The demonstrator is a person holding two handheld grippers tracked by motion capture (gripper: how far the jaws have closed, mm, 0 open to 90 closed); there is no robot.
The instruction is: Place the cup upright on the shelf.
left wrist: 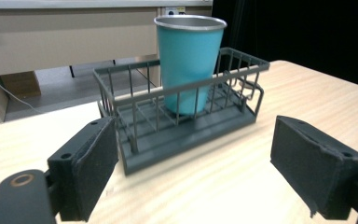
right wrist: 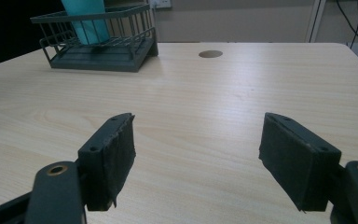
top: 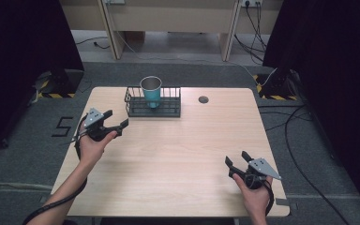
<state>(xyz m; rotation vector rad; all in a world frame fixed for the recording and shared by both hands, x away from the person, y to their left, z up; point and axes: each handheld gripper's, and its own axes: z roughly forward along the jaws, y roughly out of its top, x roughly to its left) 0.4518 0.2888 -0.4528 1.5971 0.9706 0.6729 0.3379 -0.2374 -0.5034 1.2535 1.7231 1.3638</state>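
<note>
From the high view, your left claw [top: 114, 121] hangs near the left edge of the tabletop [top: 178, 154], jaws spread and holding nothing, just short of the wire basket [top: 153, 104]. Your right claw [top: 237, 160] sits near the front right corner, jaws also apart and empty, well apart from everything. The basket stands at the middle of the far edge, and a blue cup [top: 151, 91] stands upright in it. A small round hole [top: 203, 99] lies to the right of the basket.

In the left gripper view, the left claw [left wrist: 193, 163] frames the basket [left wrist: 177, 126] close ahead. The cup [left wrist: 189, 60] rises well above the basket's top rail, and its rim looks like bare metal. You should expect it to be light, stiff and rather slick, likely to tip if nudged. Take it across the upper wall, above the rail, with a gentle squeeze. The basket looks rigid and light; it may slide if you bump it.

In the right gripper view, the right claw [right wrist: 196, 154] opens wide over bare wood, with the basket [right wrist: 98, 39] toward the far left corner and the cup [right wrist: 86, 18] partly cut off at the top.
</note>
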